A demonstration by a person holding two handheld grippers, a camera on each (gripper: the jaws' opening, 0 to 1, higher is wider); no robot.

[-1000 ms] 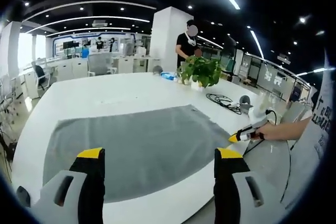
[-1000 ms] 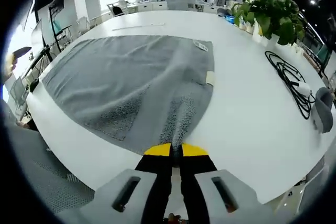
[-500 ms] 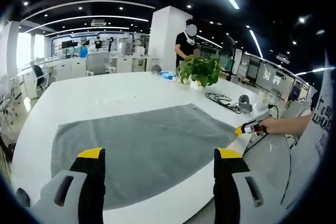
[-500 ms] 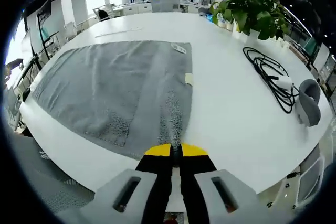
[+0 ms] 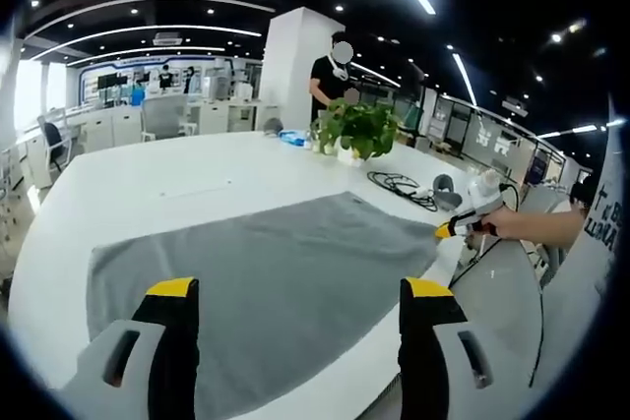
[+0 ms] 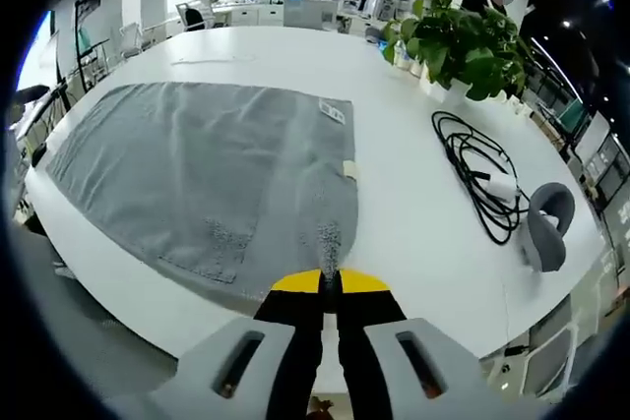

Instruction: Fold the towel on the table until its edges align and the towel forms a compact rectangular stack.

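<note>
A grey towel (image 5: 266, 272) lies spread flat on the white table (image 5: 138, 194). In the left gripper view my left gripper (image 5: 292, 292) hangs open above the towel's near edge, nothing between its yellow-tipped jaws. My right gripper (image 5: 451, 230) enters that view from the right, pinching the towel's far right corner. In the right gripper view the right gripper (image 6: 329, 282) is shut on that corner of the towel (image 6: 197, 174), and the cloth rises in a ridge from the table (image 6: 423, 233) to the jaws.
A potted plant (image 6: 458, 41) stands at the table's far side, with a black coiled cable (image 6: 472, 179) and a grey headset (image 6: 546, 228) nearby. A person (image 5: 330, 76) stands behind the plant. Desks and chairs fill the room beyond.
The right gripper has pulled its towel corner further out, so the towel lies flatter and more stretched. Both views have shifted a little with the hands.
</note>
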